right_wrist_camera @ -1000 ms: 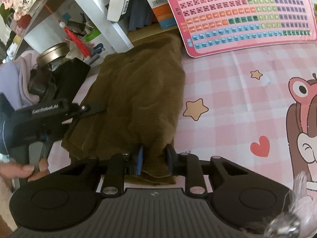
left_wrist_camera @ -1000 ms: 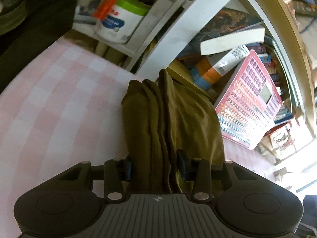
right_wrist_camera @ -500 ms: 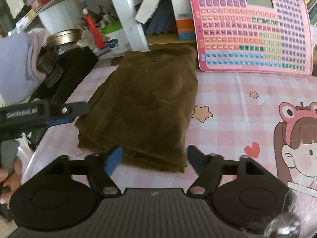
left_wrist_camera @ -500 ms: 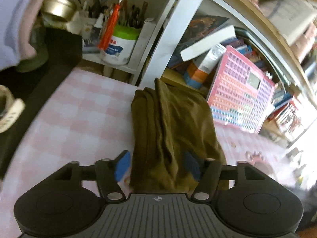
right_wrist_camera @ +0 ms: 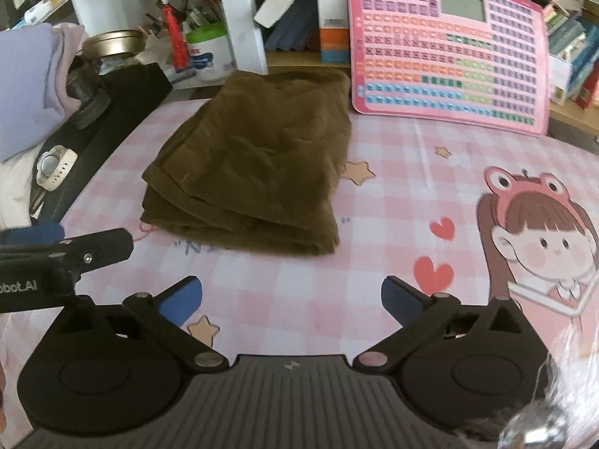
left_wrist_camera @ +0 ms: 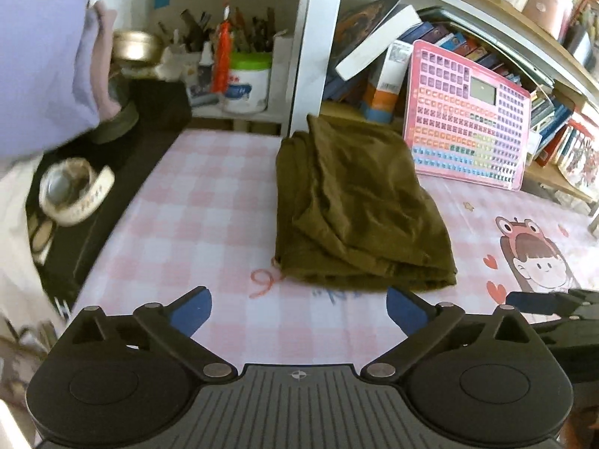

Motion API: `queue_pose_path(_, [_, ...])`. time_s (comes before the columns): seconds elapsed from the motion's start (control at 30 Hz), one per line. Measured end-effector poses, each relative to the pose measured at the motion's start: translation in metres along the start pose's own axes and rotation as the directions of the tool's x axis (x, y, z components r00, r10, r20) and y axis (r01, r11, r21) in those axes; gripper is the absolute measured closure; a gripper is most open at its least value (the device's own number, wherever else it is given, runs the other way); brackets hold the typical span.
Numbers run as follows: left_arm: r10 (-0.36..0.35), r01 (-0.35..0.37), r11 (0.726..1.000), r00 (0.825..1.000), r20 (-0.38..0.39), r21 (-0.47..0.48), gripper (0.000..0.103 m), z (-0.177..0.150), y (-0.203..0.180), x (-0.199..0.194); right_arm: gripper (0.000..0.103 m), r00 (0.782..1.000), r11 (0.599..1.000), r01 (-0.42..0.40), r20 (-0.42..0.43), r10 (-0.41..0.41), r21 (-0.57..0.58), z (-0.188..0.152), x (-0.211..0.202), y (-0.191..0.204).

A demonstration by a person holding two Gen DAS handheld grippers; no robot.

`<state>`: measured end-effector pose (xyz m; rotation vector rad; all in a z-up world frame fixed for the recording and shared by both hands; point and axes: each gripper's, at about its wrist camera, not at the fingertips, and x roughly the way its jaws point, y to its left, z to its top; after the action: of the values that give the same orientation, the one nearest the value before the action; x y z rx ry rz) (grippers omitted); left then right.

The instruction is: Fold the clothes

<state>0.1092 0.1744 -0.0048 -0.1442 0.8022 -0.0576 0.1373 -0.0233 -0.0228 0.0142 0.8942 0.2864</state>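
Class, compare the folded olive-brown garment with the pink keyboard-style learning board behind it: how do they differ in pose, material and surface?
The folded olive-brown garment lies flat on the checked cloth; the pink keyboard-style learning board stands tilted against the books. The garment is soft, creased fabric; the board is a rigid panel. The garment is plain; the board carries rows of coloured keys and a small screen. Both are roughly rectangular.

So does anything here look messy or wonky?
Not much. The olive-brown folded garment lies flat on the pink checked cloth, but its layers do not line up: the lower edges stick out along its left side and near edge. Both grippers, left and right, are opening with nothing between them.
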Motion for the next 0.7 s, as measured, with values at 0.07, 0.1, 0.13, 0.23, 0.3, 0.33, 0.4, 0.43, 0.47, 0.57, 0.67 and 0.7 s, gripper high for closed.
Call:
queue_pose_path(0.07, [-0.008, 0.007, 1.000, 1.000, -0.014, -0.017, 0.001, -0.004, 0.001, 0.000, 0.000, 1.000, 1.000, 0.003, -0.004, -0.003, 0.010, -0.005, -0.002, 0.000])
queue_pose_path(0.1, [-0.006, 0.006, 1.000, 1.000, -0.020, -0.017, 0.001, -0.006, 0.001, 0.000, 0.000, 1.000, 1.000, 0.004, -0.009, -0.003, 0.013, -0.007, -0.003, 0.000])
queue_pose_path(0.13, [-0.005, 0.005, 1.000, 1.000, -0.027, -0.017, 0.001, -0.008, 0.001, 0.000, 0.000, 1.000, 1.000, 0.005, -0.013, -0.004, 0.015, -0.009, -0.003, 0.000])
queue_pose_path(0.23, [-0.001, 0.000, 1.000, 0.999, -0.039, -0.017, 0.001, -0.011, 0.000, 0.000, 0.000, 1.000, 1.000, 0.008, -0.022, -0.007, 0.017, -0.013, -0.005, 0.001])
queue_pose_path(0.3, [-0.007, 0.006, 1.000, 0.999, -0.040, -0.023, 0.001, -0.012, 0.000, -0.001, 0.000, 1.000, 1.000, 0.006, -0.025, -0.006, 0.015, -0.014, -0.005, 0.002])
queue_pose_path(0.33, [-0.013, 0.012, 1.000, 0.999, -0.040, -0.025, 0.001, -0.013, 0.000, -0.002, 0.000, 1.000, 1.000, 0.003, -0.026, -0.003, 0.014, -0.014, -0.006, 0.003])
queue_pose_path(0.4, [-0.014, 0.014, 1.000, 0.999, -0.036, -0.022, 0.001, -0.013, -0.001, -0.003, 0.000, 1.000, 1.000, -0.003, -0.027, 0.004, 0.010, -0.015, -0.007, 0.005])
queue_pose_path(0.43, [-0.013, 0.012, 1.000, 0.999, -0.035, -0.019, 0.001, -0.013, -0.002, -0.004, 0.000, 1.000, 1.000, -0.006, -0.027, 0.006, 0.008, -0.015, -0.007, 0.006])
queue_pose_path(0.47, [-0.011, 0.011, 1.000, 0.999, -0.034, -0.018, 0.001, -0.013, -0.002, -0.004, 0.000, 1.000, 1.000, -0.008, -0.027, 0.008, 0.007, -0.015, -0.008, 0.007])
queue_pose_path(0.57, [-0.009, 0.008, 1.000, 0.999, -0.032, -0.016, 0.001, -0.013, -0.003, -0.004, 0.000, 1.000, 1.000, -0.011, -0.028, 0.011, 0.005, -0.014, -0.008, 0.007])
queue_pose_path(0.67, [-0.001, 0.000, 1.000, 1.000, -0.031, -0.015, 0.001, -0.012, -0.004, -0.005, 0.000, 1.000, 1.000, -0.008, -0.027, 0.008, 0.003, -0.013, -0.008, 0.007])
queue_pose_path(0.7, [0.002, -0.002, 1.000, 1.000, -0.031, -0.015, 0.001, -0.012, -0.003, -0.005, 0.000, 1.000, 1.000, -0.007, -0.027, 0.007, 0.002, -0.013, -0.008, 0.007])
